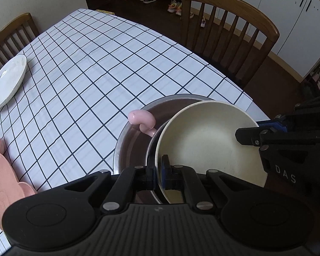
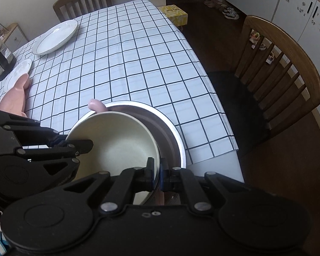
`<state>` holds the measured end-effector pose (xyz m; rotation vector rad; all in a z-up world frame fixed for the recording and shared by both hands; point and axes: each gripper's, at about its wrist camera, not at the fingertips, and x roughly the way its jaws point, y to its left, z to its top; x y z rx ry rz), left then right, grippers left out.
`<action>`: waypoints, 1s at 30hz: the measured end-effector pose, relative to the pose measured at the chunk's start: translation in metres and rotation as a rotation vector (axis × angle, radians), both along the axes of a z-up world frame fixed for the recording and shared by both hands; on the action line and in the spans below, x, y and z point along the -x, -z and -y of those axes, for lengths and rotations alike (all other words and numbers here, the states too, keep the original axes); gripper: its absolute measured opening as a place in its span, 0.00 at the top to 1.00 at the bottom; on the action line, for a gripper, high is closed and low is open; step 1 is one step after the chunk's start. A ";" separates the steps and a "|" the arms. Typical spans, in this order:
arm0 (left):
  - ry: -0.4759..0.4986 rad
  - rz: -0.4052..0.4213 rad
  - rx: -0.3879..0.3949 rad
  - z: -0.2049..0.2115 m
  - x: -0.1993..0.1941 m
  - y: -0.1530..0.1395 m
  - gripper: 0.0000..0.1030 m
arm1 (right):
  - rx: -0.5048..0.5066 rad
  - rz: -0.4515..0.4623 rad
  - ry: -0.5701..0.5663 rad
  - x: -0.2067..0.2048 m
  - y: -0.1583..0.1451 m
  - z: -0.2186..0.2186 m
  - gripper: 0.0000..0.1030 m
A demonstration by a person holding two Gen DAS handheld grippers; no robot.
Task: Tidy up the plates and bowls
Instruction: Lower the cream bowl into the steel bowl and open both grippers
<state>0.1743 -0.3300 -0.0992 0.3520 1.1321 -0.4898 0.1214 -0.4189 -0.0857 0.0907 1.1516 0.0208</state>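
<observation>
A cream bowl [image 1: 204, 140] is held tilted over a large metal bowl [image 1: 134, 140] near the table's corner. My left gripper [image 1: 159, 173] is shut on the cream bowl's near rim. My right gripper [image 2: 157, 171] is shut on the opposite rim of the same cream bowl [image 2: 117, 140], and it shows in the left wrist view [image 1: 245, 135] at the right. The metal bowl [image 2: 172, 128] holds a pink handled piece [image 1: 141, 120] at its far rim. A large white plate [image 2: 55, 36] and a smaller white plate [image 2: 19, 71] lie at the table's far left.
A pink dish [image 1: 2, 170] sits at the left on the checked tablecloth [image 1: 108, 68]. Wooden chairs [image 1: 230, 29] stand at the table's right and far sides. A dark box [image 2: 0, 59] stands at the far left. The table edge [image 2: 219, 160] runs close behind the metal bowl.
</observation>
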 end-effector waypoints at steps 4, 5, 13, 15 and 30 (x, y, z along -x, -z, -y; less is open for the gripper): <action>0.014 0.006 -0.009 0.001 0.002 0.003 0.96 | 0.001 0.003 0.003 0.000 -0.001 -0.001 0.91; 0.020 0.011 -0.014 0.002 0.003 0.003 0.96 | 0.000 0.004 0.004 0.001 -0.001 0.000 0.89; 0.019 -0.011 0.003 -0.001 0.000 0.002 0.95 | -0.006 0.015 0.017 0.004 -0.005 0.002 0.81; 0.015 -0.018 0.014 -0.002 -0.002 0.002 0.95 | -0.006 0.023 0.020 0.006 -0.008 0.002 0.78; 0.033 -0.012 0.098 -0.019 0.003 -0.020 0.85 | -0.015 0.075 0.031 0.020 -0.029 0.000 0.58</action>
